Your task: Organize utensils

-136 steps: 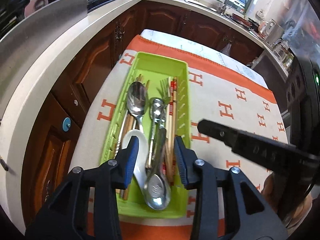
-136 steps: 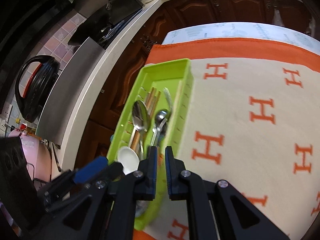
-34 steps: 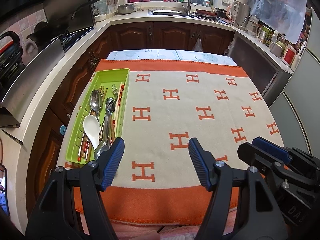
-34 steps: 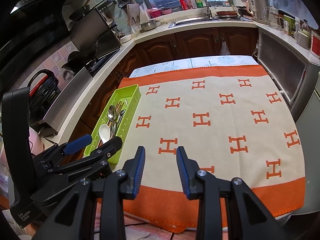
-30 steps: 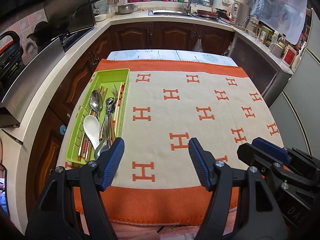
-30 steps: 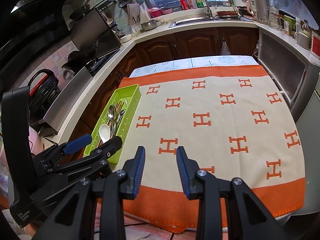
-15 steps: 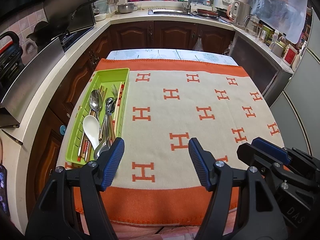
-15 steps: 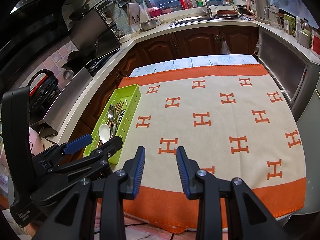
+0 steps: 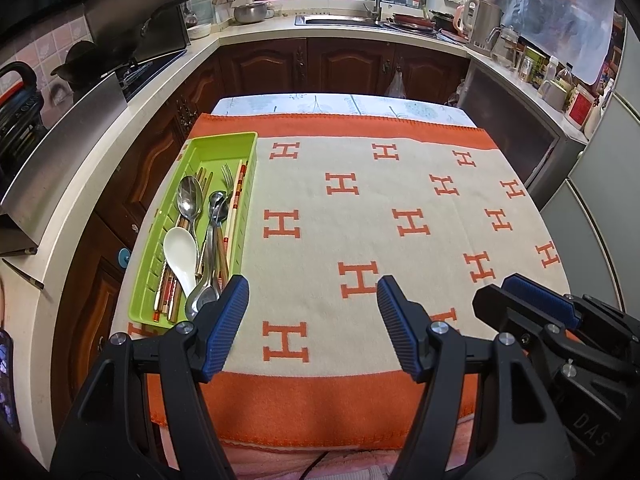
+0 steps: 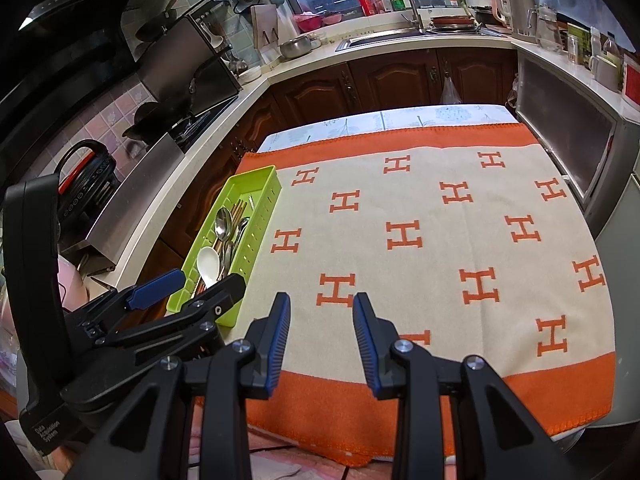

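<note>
A lime green utensil tray lies along the left edge of the table. Inside it rest a white ceramic spoon, steel spoons, a fork and several chopsticks. My left gripper hovers open above the table's near edge, right of the tray's near end, with nothing between its fingers. My right gripper is also open and empty, held over the near edge further right. Each gripper shows in the other's view: the right one and the left one.
An orange-bordered cream cloth with H marks covers the table. Wooden cabinets and a white counter run along the left and back, with a stove, sink and jars. A grey appliance stands at the right.
Since 4.5 s ago both grippers have pulled back from over the tray to the near edge, and the right one has opened. Over the last second nothing has moved.
</note>
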Motion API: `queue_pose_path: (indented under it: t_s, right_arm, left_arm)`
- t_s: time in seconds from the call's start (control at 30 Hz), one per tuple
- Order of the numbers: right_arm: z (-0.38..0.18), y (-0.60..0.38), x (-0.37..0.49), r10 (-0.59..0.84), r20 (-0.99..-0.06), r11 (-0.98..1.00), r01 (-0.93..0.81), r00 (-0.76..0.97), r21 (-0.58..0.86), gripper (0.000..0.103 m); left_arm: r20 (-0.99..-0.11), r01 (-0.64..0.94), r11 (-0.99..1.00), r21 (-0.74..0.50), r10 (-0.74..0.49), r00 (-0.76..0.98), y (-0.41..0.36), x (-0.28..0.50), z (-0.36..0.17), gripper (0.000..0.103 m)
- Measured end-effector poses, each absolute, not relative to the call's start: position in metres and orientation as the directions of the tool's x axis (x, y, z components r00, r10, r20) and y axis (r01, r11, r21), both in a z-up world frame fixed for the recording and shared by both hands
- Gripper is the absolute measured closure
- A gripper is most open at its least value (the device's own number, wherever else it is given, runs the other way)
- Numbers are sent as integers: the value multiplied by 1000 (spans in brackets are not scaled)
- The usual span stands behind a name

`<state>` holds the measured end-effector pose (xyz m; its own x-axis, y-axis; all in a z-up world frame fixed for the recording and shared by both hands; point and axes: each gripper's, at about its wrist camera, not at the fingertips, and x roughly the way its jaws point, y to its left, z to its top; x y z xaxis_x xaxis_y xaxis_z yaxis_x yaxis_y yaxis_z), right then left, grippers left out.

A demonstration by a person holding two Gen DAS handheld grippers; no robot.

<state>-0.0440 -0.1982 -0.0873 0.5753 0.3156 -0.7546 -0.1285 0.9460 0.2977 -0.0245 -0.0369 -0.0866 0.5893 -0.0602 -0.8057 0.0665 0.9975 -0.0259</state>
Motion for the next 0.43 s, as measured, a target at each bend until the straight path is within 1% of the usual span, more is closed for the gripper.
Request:
queue_pose_path:
  t_s: [0.43]
  right_arm:
    - [-90,-198,-44,317,-756,945,-128,572,300,71]
  left_arm:
    - [-811,65,998,-26,-59,582,-39,-24,-93,39]
